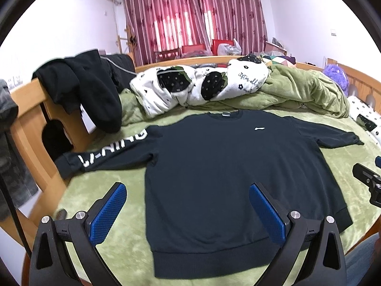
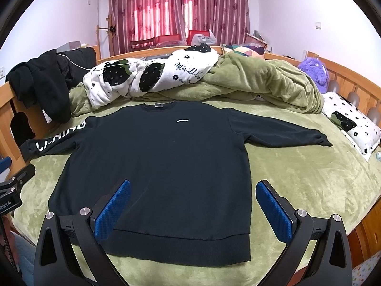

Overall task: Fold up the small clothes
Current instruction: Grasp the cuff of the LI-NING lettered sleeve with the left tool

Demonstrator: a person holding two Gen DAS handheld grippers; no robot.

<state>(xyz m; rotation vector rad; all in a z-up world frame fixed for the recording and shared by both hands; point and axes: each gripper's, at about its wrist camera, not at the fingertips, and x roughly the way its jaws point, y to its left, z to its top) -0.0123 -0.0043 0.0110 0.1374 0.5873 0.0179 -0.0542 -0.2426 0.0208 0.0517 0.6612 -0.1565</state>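
- One dark sweatshirt point(image 1: 219, 171) is lying flat, front up, on the green bed point(image 1: 100, 197), collar pointing toward the curtains, hem nearest the cameras, sleeves spreading sideways.
- Left gripper point(image 1: 188, 212) is hovering above the hem, jaws spread wide, gripping nothing.
- Right gripper point(image 2: 193, 212) is doing likewise.

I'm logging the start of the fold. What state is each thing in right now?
Sweatshirt: flat, front up, both sleeves out, unfolded.
Left gripper: open, empty, above the hem.
Right gripper: open, empty, above the hem.
Green blanket: bunched behind the collar.
Black garment: draped over the bed frame.
Curtains: drawn shut.
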